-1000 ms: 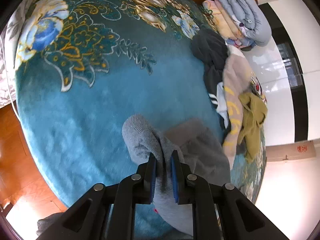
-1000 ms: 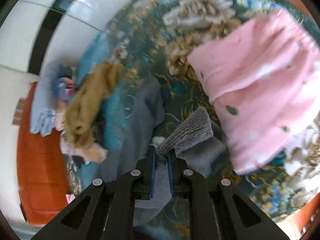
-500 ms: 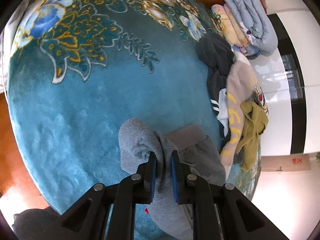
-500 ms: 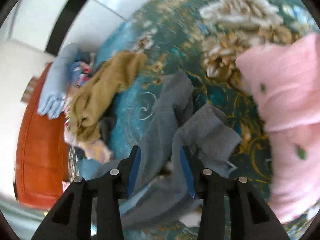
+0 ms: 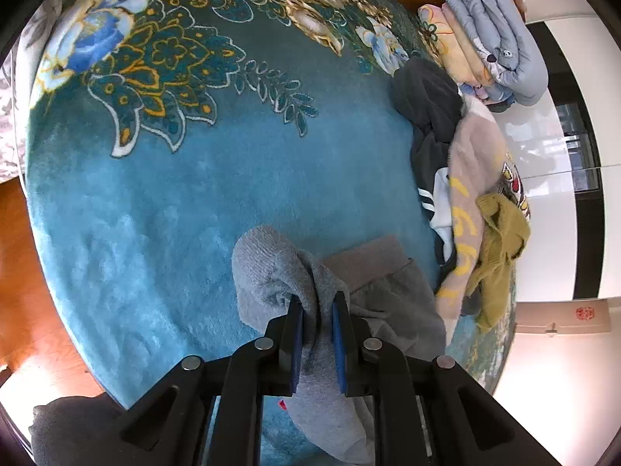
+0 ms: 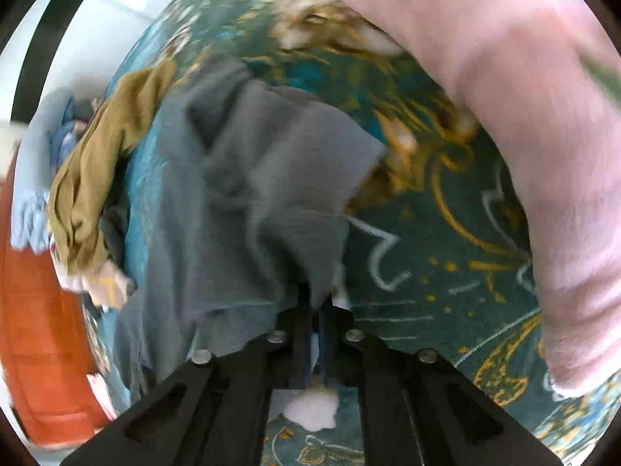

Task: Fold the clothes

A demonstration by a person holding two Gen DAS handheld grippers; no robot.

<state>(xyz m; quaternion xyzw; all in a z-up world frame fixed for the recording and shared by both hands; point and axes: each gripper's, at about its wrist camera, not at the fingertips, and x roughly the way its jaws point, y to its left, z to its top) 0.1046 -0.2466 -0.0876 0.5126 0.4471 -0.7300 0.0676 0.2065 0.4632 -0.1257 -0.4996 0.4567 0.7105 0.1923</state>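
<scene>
Grey garment (image 5: 372,291) down on the teal floral blanket (image 5: 163,233) covering the bed, near its edge, partly bunched and partly spread. Pinched at two places, most likely to be pulled flat and squared before a fold.

Left gripper (image 5: 317,326): blue-padded fingers (image 5: 297,334) nearly together, clamped on a thick roll of the grey knit. Ribbed cuff curling up and over to the left of the fingers, a flat ribbed band lying just to the right. Cloth trailing down between the fingers toward the camera, a small red tag showing below. Grip looks firm, with plenty of fabric squeezed in.

Right gripper (image 6: 319,310): view blurred, but fingers drawn close, with a tongue of the same grey cloth (image 6: 271,178) running down into the narrow gap. Judged to be gripping an edge of the garment; exact hold hard to read through the blur. White scrap (image 6: 310,413) visible beneath the fingers, nature unclear.

Spread from the right view: grey cloth fanned out across the blanket, reaching toward the olive garment (image 6: 97,167) on its left. Pink garment (image 6: 524,124) arching along the right side, apart from the grey one.

Unfolded heap waiting along the far edge: dark top (image 5: 427,105), beige sweater (image 5: 473,190), olive piece (image 5: 500,240). Folded bedding (image 5: 496,35) stacked beyond. Wooden floor (image 5: 23,279) to the left.
</scene>
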